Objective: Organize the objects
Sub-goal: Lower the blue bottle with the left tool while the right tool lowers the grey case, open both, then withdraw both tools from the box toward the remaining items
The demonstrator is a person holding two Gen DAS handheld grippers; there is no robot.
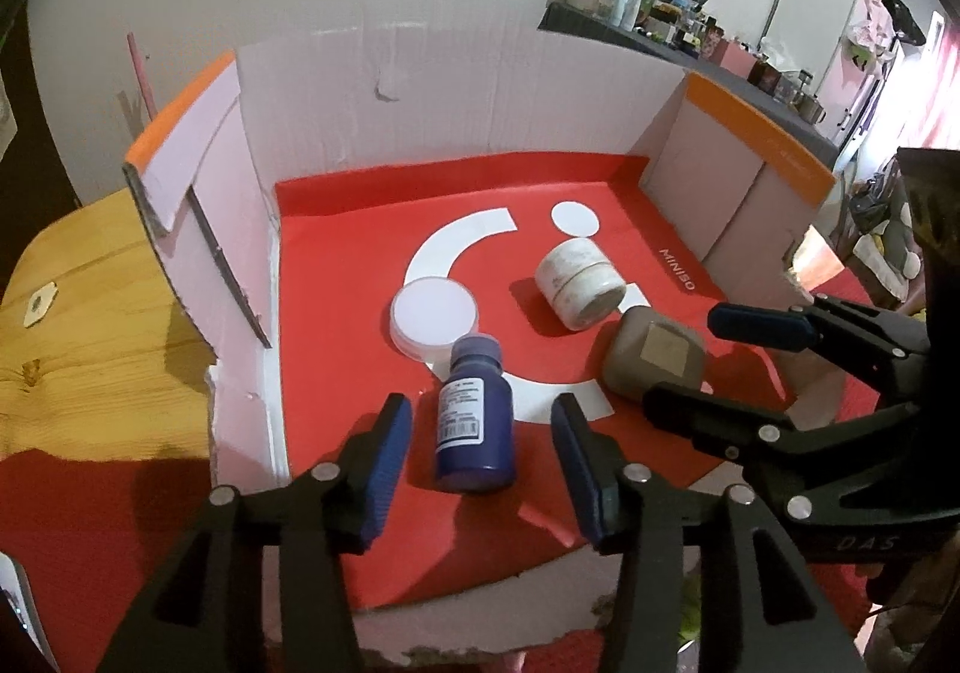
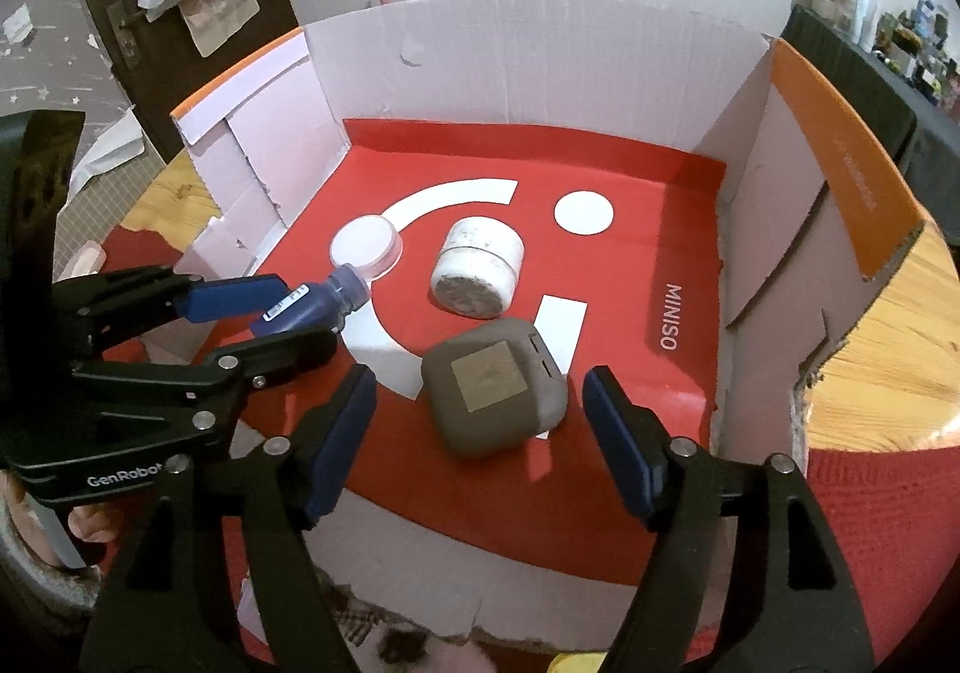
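A blue bottle point(image 1: 474, 421) lies on its side on the red mat inside the cardboard box, between the open fingers of my left gripper point(image 1: 483, 466); it also shows in the right wrist view point(image 2: 315, 304). A grey-brown square case point(image 2: 492, 388) lies between the open fingers of my right gripper point(image 2: 477, 436), also seen in the left wrist view point(image 1: 654, 358). A white jar point(image 1: 579, 283) lies on its side behind the case. A flat white lid point(image 1: 435, 316) lies behind the bottle. Neither gripper touches anything.
The low cardboard box has pale walls with orange rims point(image 2: 840, 144) at back, left and right, and a red MINISO mat point(image 1: 336, 277) on its floor. It stands on a wooden table point(image 1: 78, 325). Red cloth point(image 2: 876, 517) lies by the front.
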